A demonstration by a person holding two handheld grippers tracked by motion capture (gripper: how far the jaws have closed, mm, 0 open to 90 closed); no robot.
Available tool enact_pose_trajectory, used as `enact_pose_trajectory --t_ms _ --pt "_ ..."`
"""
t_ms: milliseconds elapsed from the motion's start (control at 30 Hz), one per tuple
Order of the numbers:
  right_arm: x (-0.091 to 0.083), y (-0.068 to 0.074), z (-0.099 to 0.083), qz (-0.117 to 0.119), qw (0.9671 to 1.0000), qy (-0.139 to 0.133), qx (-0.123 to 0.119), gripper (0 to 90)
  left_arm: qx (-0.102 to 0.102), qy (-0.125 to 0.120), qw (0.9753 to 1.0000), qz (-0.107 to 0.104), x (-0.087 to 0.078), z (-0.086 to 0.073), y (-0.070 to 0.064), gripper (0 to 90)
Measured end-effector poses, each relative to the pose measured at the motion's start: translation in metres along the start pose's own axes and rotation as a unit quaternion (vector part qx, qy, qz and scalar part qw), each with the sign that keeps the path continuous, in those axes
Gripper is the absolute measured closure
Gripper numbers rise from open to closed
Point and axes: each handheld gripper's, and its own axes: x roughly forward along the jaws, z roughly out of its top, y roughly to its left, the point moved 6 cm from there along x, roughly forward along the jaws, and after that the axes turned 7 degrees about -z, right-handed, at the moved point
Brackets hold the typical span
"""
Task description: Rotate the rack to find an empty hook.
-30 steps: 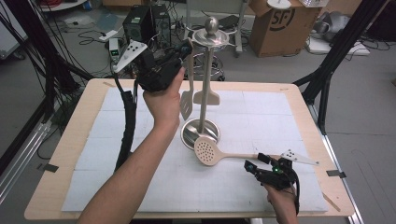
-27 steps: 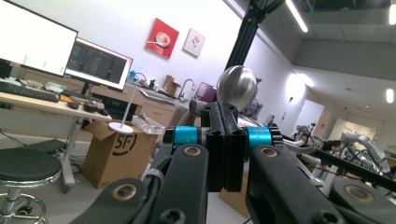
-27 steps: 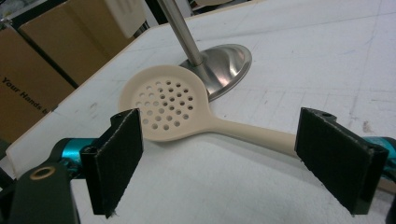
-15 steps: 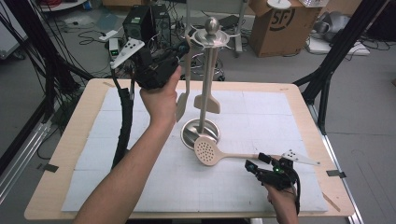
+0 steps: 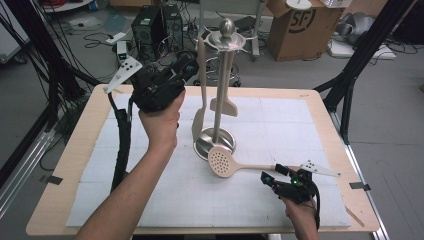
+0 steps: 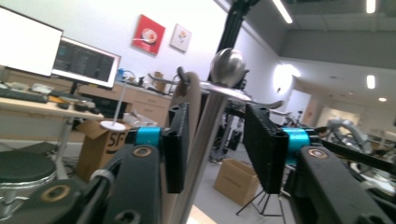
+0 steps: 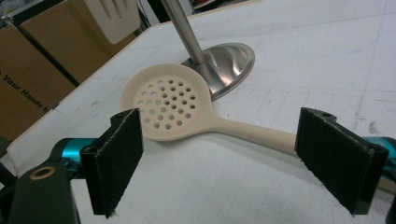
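Observation:
A metal utensil stand (image 5: 224,90) with a ball top stands mid-table. A long beige utensil (image 5: 200,95) and a beige slotted turner (image 5: 223,106) hang from it. My left gripper (image 5: 191,60) is held high beside the long utensil's handle. In the left gripper view the left gripper (image 6: 217,140) is open, and the stand's pole (image 6: 203,130) and the beige handle (image 6: 179,91) show between its jaws. A beige perforated skimmer (image 5: 223,162) lies on the mat against the stand's base (image 7: 226,58). My right gripper (image 5: 274,176) (image 7: 219,158) is open, low over the skimmer's handle (image 7: 254,130).
A white gridded mat (image 5: 150,200) covers the wooden table (image 5: 75,165). A cardboard box (image 5: 295,27), computer cases (image 5: 150,25) and cables sit on the floor beyond the far edge. Black frame posts (image 5: 350,75) rise at the right.
My left gripper has drawn back a little to the left, away from the stand. The right gripper and the skimmer have stayed put.

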Motion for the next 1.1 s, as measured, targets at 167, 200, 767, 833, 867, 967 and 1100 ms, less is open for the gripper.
enact_pose_trajectory --t_ms 167,200,767,833,867,967,1100 --pt "0.000 0.000 0.000 0.001 1.0000 0.000 0.000 14.7 0.015 0.011 0.9998 0.009 -0.012 -0.004 -0.003 50.0" --pt "0.000 0.001 0.000 0.001 1.0000 0.000 -0.001 14.7 0.020 0.012 0.9997 0.010 -0.014 -0.005 -0.003 48.9" --pt "0.002 0.001 -0.001 -0.001 1.0000 0.003 -0.003 14.7 0.009 0.028 0.9993 0.023 -0.054 -0.028 0.014 42.2" --pt "0.002 0.001 -0.001 -0.001 1.0000 0.004 -0.002 14.7 0.004 0.034 0.9990 0.030 -0.059 -0.033 0.017 39.5" --pt "0.002 0.001 -0.001 -0.001 1.0000 0.004 -0.002 14.7 -0.001 0.041 0.9983 0.040 -0.061 -0.036 0.019 33.1" --pt "0.003 0.001 -0.001 -0.001 1.0000 0.005 -0.003 14.7 -0.005 0.043 0.9984 0.036 -0.068 -0.043 0.022 27.4" --pt "0.003 0.001 -0.001 -0.001 1.0000 0.007 -0.004 14.7 -0.007 0.053 0.9978 0.038 -0.076 -0.054 0.025 26.7"
